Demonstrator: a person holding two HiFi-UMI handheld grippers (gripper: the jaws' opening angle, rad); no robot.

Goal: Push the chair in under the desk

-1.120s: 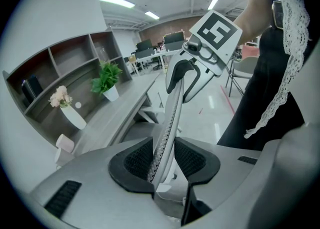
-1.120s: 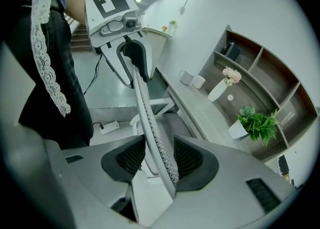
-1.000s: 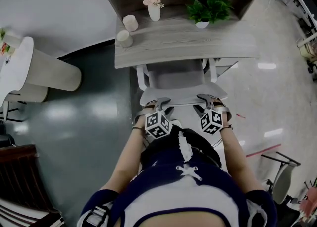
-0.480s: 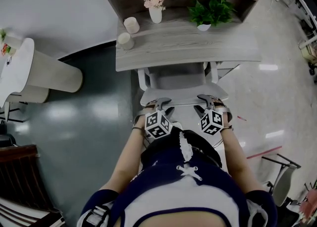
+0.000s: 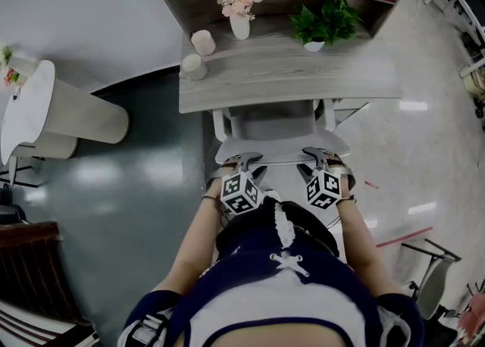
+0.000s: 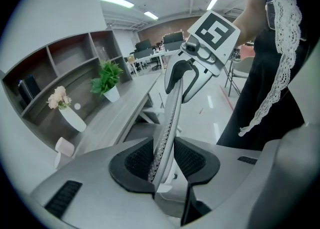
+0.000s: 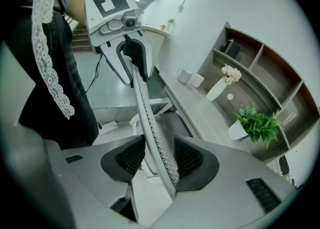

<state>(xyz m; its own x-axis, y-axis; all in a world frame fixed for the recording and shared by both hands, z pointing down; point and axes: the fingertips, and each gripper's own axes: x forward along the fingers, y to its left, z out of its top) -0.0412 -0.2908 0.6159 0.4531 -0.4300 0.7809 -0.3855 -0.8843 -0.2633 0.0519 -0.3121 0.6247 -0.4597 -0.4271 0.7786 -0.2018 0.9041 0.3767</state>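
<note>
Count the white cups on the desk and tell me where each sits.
2, both at the desk's left end: one cup near the front edge, the other cup behind it, beside the flower vase. None looks hidden.

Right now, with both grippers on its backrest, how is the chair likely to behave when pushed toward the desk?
The backrest rim looks thin and meshed, so it may flex a little between the left gripper and right gripper. The glossy floor suggests the chair slides easily. Pushed this high up, it might tip slightly forward.
</note>
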